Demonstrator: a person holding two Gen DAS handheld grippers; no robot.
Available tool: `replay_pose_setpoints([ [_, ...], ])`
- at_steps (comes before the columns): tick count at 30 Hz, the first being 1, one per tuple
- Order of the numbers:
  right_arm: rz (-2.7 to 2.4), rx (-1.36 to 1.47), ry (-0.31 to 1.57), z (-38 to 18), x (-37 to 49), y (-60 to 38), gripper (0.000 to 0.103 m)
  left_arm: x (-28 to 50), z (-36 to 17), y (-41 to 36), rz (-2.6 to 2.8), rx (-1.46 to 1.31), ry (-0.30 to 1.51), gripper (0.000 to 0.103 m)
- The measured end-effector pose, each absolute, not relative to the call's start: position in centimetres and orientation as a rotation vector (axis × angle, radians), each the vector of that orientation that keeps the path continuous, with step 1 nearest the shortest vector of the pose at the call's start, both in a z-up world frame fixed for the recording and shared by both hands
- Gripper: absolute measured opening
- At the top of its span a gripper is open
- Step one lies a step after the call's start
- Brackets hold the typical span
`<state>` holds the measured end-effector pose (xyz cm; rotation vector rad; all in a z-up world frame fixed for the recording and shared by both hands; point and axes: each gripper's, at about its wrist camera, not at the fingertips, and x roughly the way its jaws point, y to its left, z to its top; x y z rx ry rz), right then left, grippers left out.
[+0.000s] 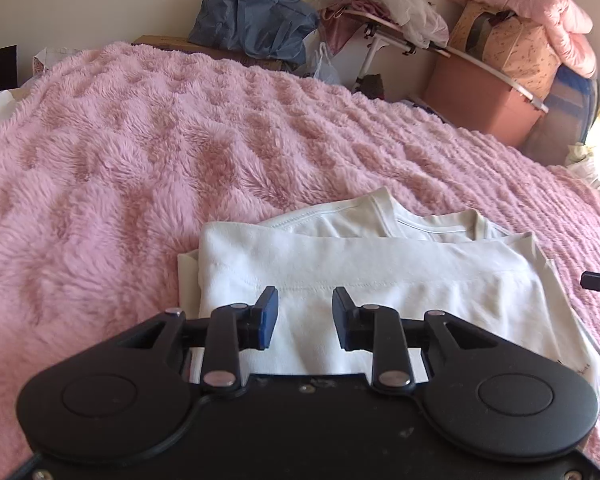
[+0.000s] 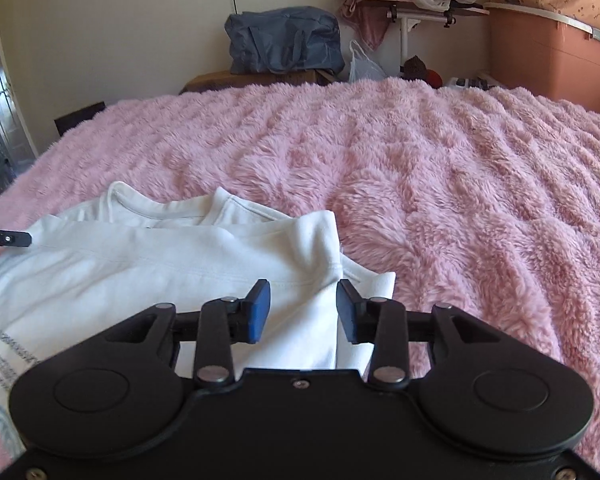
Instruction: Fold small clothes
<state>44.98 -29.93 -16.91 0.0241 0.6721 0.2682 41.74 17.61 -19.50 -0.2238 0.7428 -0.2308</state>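
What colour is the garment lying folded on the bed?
White; the garment shows best in the left wrist view.

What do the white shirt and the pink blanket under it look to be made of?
White shirt: apparently a soft cotton-type knit, matte; it folds in smooth layers, with stitched hems and a ribbed collar. Pink blanket: likely long-pile synthetic plush or faux fur; shaggy tufts lie in wavy rows with a slight sheen.
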Motion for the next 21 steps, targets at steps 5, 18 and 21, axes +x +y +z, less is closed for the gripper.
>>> replay_pose_setpoints([
  [5,0.303,0.035,0.699,-16.5,37.9,-32.0,0.038,35.0,-18.7,19.6,-0.258,-0.277,0.751,0.032],
  [18,0.298,0.029,0.828,-20.0,32.8,-32.2,0.006,28.3,-21.9,21.1,-0.231,-0.356,0.87,0.035],
  [21,0.265,0.037,0.824,-19.9,32.4,-32.0,0.005,28.2,-22.4,20.8,-0.225,-0.365,0.885,0.035],
])
